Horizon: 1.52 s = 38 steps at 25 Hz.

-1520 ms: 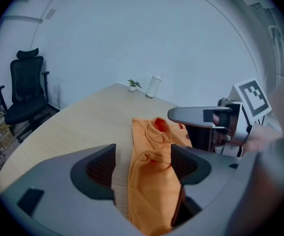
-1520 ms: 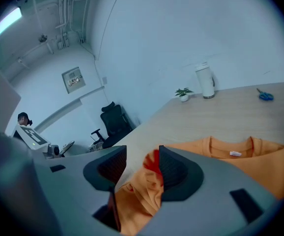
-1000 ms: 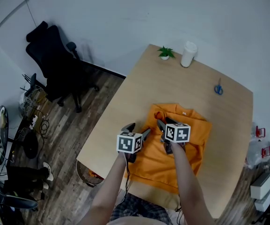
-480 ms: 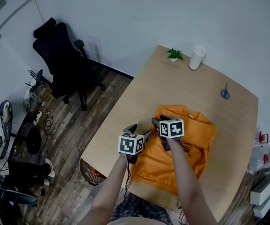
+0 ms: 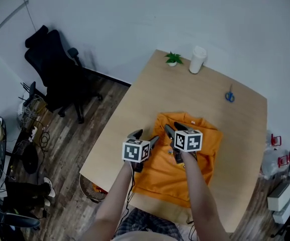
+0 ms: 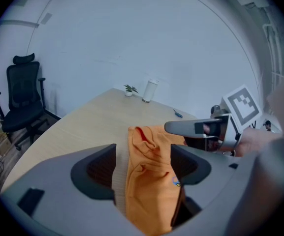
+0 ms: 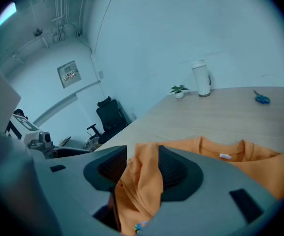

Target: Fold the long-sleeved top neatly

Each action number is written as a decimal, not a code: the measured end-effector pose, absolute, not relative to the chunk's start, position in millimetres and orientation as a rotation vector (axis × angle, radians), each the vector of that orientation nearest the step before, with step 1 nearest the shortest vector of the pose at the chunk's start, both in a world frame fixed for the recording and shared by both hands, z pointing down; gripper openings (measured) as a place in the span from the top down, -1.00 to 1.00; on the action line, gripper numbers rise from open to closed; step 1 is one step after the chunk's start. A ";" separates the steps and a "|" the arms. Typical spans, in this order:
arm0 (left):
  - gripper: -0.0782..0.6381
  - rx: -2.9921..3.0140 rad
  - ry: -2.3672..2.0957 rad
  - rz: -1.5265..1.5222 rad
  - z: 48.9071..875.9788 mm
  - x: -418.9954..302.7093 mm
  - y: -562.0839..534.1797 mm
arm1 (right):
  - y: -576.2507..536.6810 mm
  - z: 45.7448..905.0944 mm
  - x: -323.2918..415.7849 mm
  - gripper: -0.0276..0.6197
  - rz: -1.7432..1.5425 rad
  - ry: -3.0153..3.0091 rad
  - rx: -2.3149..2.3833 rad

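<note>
- Orange long-sleeved top [image 5: 160, 177]: lies on the counter [image 5: 160, 94] at the person's end; collar toward the far end; cloth rumpled along its left side
- Right tongs [image 7: 142, 168]: jaws partly closed; a gathered fold of the top is clamped between the pads
- Left tongs [image 6: 142, 166]: jaws wide apart at the top's left edge; cloth sits between them against one pad; a strip of counter shows beside the other pad; no clamp seen
- Both tongs: side by side, close together
- Far end of counter: small potted plant [image 5: 173, 59] beside a white lidded cup [image 5: 198, 59]; blue scissors [image 5: 229, 96] well apart from the top
- Black office chair [image 5: 54, 69]: on the floor, left of the counter
</note>
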<state>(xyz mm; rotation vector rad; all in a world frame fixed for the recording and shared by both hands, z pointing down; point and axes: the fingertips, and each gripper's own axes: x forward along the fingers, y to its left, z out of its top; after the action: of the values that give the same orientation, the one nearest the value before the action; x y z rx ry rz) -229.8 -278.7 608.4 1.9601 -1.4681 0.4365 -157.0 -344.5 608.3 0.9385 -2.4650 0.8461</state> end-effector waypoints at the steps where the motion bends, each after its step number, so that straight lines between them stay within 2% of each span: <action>1: -0.18 1.973 -1.461 0.439 606.4 -224.4 -283.3 | -345.4 604.8 -145.7 0.27 0.847 -2.466 0.965; 8: -0.18 2.093 -1.380 0.556 598.4 -184.3 -319.0 | -353.6 588.0 -46.8 0.26 0.808 -2.415 1.159; 15: -0.19 2.259 -1.211 0.819 598.8 -154.8 -363.1 | -372.5 585.6 43.2 0.25 0.628 -2.306 1.178; 21: -0.19 2.323 -0.961 1.143 631.1 -148.8 -387.9 | -391.5 615.0 68.7 0.20 0.450 -2.183 0.923; 26: -0.19 2.315 -0.829 1.212 654.9 -150.2 -409.0 | -402.4 644.1 76.7 0.08 0.379 -2.105 0.726; 32: -0.19 2.238 -0.607 1.483 682.5 -159.5 -405.9 | -406.2 665.1 90.3 0.09 0.382 -2.049 0.587; 38: -0.17 2.222 -0.586 1.450 684.0 -165.7 -405.6 | -402.5 668.4 111.5 0.12 0.435 -2.050 0.574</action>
<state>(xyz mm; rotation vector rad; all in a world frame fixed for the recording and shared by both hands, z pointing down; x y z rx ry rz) -165.7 -405.6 684.0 2.2215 -0.5862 1.4496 111.5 -402.5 668.4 0.5740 -2.0496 0.4354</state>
